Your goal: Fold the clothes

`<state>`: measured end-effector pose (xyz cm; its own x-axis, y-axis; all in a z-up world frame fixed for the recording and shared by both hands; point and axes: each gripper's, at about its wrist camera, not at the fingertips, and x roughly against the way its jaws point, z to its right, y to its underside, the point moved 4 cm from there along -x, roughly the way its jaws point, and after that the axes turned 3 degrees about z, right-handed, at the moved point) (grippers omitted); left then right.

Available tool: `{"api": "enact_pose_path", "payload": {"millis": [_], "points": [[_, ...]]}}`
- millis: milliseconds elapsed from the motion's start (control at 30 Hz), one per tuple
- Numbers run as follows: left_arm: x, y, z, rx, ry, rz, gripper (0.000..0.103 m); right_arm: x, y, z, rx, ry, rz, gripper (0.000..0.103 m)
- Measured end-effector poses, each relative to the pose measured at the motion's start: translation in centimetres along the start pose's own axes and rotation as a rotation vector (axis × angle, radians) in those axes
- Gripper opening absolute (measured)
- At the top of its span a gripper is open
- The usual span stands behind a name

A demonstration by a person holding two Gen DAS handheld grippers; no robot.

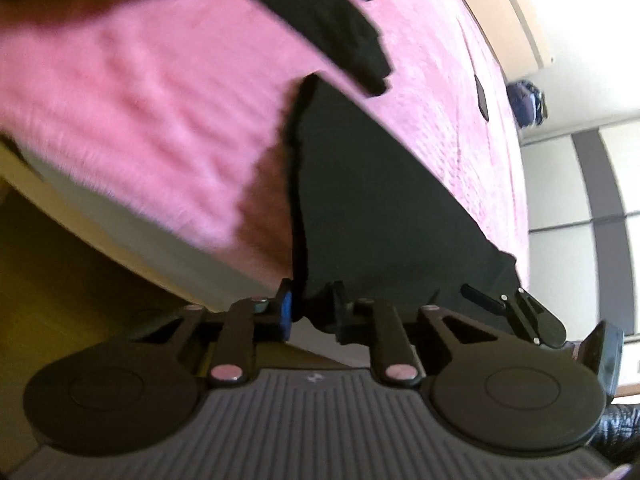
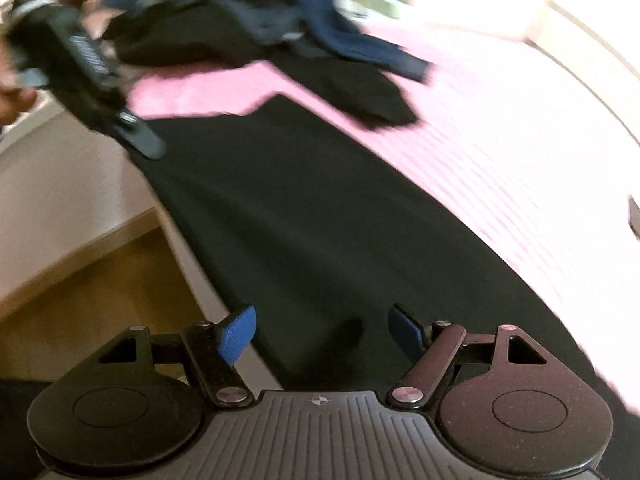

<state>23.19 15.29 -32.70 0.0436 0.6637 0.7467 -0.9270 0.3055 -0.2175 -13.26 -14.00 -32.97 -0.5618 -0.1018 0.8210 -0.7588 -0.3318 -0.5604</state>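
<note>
Black fabric (image 2: 320,216), one long dark garment whose exact type cannot be told, lies stretched along the near edge of a bed covered with a pink blanket (image 1: 152,92). It runs from one gripper to the other, and both views are blurred.

In the left wrist view, the left gripper (image 1: 312,312) has its two fingers drawn close together on a bunched edge of the black fabric (image 1: 360,200); the blue pad (image 1: 286,312) of one finger presses against the cloth. From there the garment spreads away over the pink blanket, with a shadow just beside its hem. The other gripper's finger shows at the lower right of this view, touching the far end of the same fabric.

In the right wrist view, the right gripper (image 2: 320,332) is spread wide, its blue fingertips (image 2: 238,334) well apart, with the black fabric passing beneath the gap; nothing is clamped between them. The left gripper (image 2: 136,136) appears at the upper left, at the far end of the garment.

Further back on the bed sits a pile of other clothes: a second black piece (image 2: 360,88) and a navy blue garment (image 2: 352,36) lying partly over it. A small dark object (image 1: 482,98) rests on the blanket, well apart from the clothes; what it is cannot be told.
</note>
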Motion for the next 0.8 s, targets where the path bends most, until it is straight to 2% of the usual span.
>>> {"api": "enact_pose_path", "payload": {"millis": [67,200,267,367,467,600,700,800], "points": [[1.0,-0.8,3.8,-0.076,-0.001,0.018,0.009,1.6,1.3,2.4,-0.081,0.039,-0.009,0.076],[1.9,-2.3,13.6,-0.274,0.054,0.037,0.008,5.2,5.1,7.4,-0.273,0.121,-0.028,0.076],[1.0,-2.4,19.5,-0.394,0.091,0.022,0.008,7.4,7.9,10.2,-0.377,0.174,-0.029,0.076],[-1.8,-0.8,28.6,-0.584,0.151,-0.022,0.008,10.7,12.0,14.4,-0.534,0.253,-0.032,0.076],[-6.2,2.7,37.0,-0.735,0.213,-0.093,0.008,14.1,16.1,18.6,-0.69,0.331,-0.034,0.076],[-14.0,9.1,44.9,-0.849,0.263,-0.218,0.008,19.0,22.0,23.6,-0.836,0.445,-0.035,0.076],[-21.6,14.2,47.9,-0.896,0.224,-0.291,0.008,21.7,26.4,26.0,-0.919,0.513,-0.049,0.076],[-28.7,18.6,47.8,-0.882,0.112,-0.391,0.012,23.6,30.2,27.2,-1.008,0.544,-0.071,0.076]]}}
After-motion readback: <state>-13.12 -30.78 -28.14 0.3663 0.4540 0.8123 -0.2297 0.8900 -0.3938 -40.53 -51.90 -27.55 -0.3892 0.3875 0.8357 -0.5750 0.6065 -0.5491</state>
